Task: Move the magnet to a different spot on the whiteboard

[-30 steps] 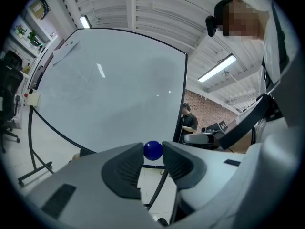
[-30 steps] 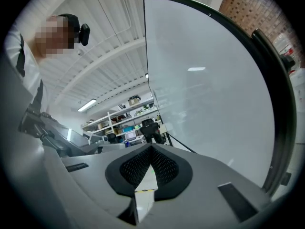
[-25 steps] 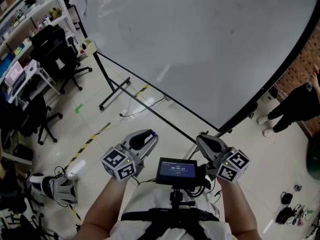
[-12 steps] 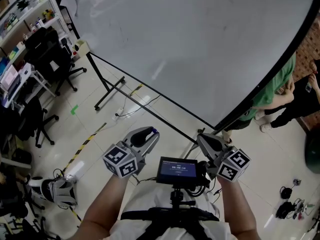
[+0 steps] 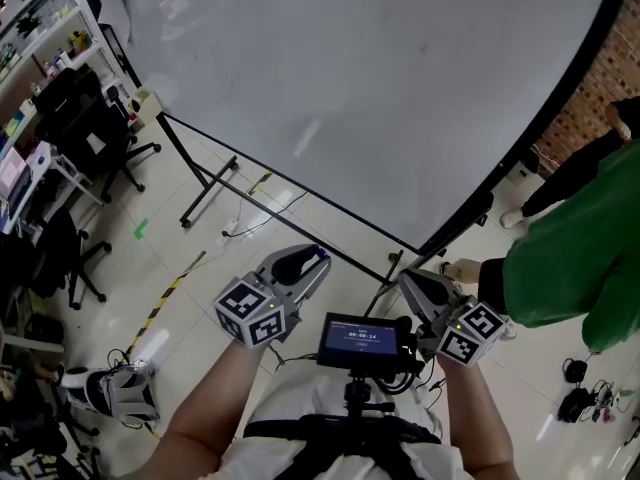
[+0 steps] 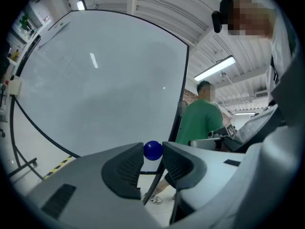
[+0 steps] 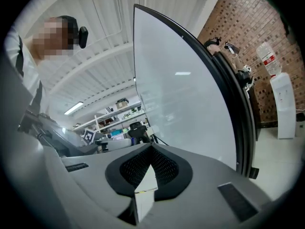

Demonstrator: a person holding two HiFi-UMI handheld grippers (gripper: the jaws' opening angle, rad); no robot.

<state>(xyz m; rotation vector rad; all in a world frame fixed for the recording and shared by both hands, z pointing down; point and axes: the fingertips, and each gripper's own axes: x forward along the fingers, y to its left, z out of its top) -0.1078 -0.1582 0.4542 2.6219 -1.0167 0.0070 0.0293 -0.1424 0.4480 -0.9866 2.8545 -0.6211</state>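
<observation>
The big whiteboard [image 5: 360,98] on a black stand fills the upper head view, and it also shows as the whiteboard [image 6: 95,89] ahead of the left gripper. My left gripper [image 5: 312,258] is held low in front of it. It is shut on a small blue ball magnet [image 6: 153,150], which is pinched between the two pads and shows as a bluish tip, the magnet [image 5: 321,254]. My right gripper [image 5: 412,280] is beside it at the right, shut with nothing between its jaws, which meet at a point [image 7: 151,149]. The board's black edge [image 7: 228,104] runs just to its right.
A person in a green shirt [image 5: 570,268] stands close at the right, by the board's right leg [image 5: 455,230]. Office chairs [image 5: 90,118] and shelves are at the left. The stand's foot bar [image 5: 205,193], cables and yellow-black floor tape [image 5: 170,288] lie below the board.
The person in green has walked in from the right edge and now stands close. Both grippers have edged a little toward the board. The magnet stays held in the left gripper.
</observation>
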